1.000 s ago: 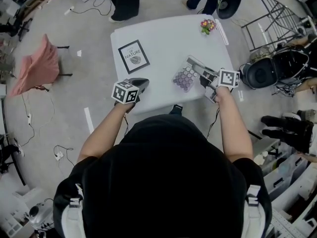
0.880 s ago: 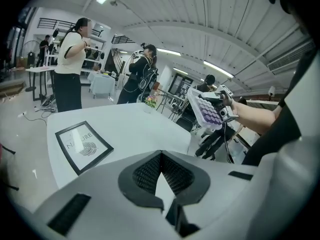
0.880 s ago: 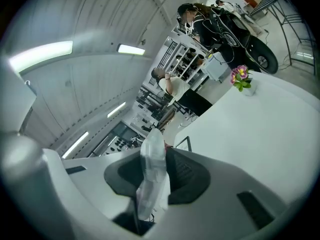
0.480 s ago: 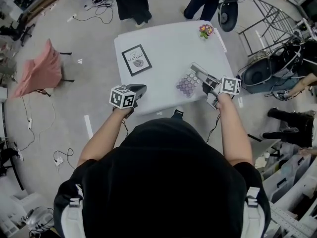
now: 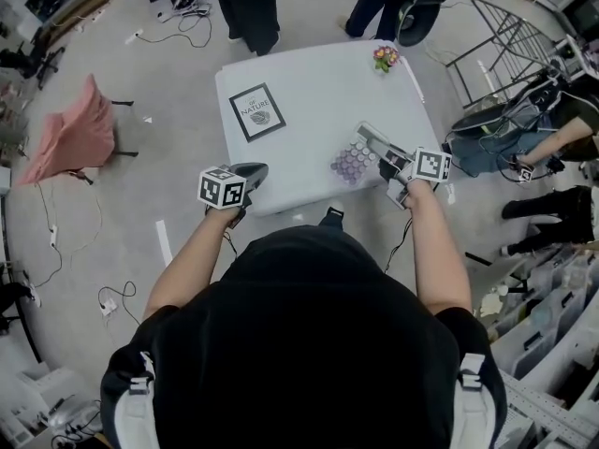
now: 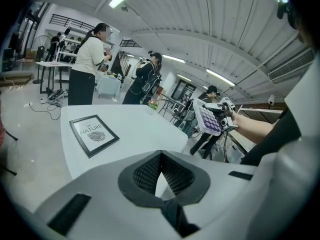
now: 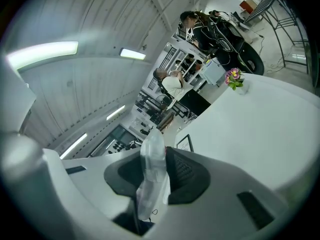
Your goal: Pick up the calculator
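The calculator (image 5: 354, 160), pale with rows of purple keys, hangs tilted over the white table's (image 5: 309, 92) front right part. My right gripper (image 5: 386, 161) is shut on its near end. In the right gripper view the calculator (image 7: 152, 176) shows edge-on, pinched between the dark pads. The left gripper view shows the calculator (image 6: 208, 118) raised in the air at the right. My left gripper (image 5: 251, 170) hovers by the table's front left corner, its pads (image 6: 150, 171) meeting with nothing between them.
A framed "Nature" print (image 5: 255, 111) lies on the table's left part, and a small flower pot (image 5: 385, 57) stands at the far right corner. People stand past the far edge. A pink-draped chair (image 5: 70, 129) is off left, with wire racks and gear to the right.
My left gripper has drifted left and back toward the table's front left corner. The right gripper has kept its hold on the calculator and drawn slightly toward me.
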### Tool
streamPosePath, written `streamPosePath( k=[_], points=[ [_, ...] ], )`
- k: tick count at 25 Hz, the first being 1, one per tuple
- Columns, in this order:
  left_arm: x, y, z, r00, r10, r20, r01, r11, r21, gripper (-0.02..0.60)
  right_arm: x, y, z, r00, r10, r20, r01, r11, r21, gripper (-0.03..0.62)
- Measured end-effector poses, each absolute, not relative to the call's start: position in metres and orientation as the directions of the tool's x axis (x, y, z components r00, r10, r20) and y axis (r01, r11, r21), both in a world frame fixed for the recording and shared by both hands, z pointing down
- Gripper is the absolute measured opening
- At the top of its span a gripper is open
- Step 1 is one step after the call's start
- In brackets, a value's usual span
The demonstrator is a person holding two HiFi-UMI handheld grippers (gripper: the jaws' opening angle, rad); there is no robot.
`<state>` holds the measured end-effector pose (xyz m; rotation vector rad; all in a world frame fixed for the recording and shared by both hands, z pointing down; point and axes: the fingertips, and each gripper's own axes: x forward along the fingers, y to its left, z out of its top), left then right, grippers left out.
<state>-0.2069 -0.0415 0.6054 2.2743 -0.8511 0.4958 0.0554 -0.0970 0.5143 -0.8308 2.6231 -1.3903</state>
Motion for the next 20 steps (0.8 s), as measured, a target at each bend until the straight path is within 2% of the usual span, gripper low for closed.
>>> streamPosePath(
  k=[3,8,16,20],
  points=[
    [-0.207,-0.042,0.606,0.715,-0.447,0.538,-0.691,-0.569,0.446,0.017,0.054,-0.098,0.507,-0.877,-0.457,0.15,-0.406,0.537,-0.739,0.11],
    [-0.21,-0.041,0.605,0.711,-0.452,0.538,-0.695,-0.57,0.439,0.017,0.058,-0.091,0.511,-0.873,-0.462,0.157,-0.412,0.523,-0.746,0.11],
    [-0.205,-0.044,0.602,0.718,-0.444,0.535,-0.686,-0.578,0.441,0.017,0.069,-0.083,0.528,-0.833,-0.508,0.221,-0.447,0.382,-0.809,0.11],
    [-0.202,-0.053,0.601,0.721,-0.441,0.535,-0.684,-0.581,0.441,0.017,0.066,-0.094,0.519,-0.854,-0.487,0.181,-0.428,0.462,-0.777,0.11]
  ],
)
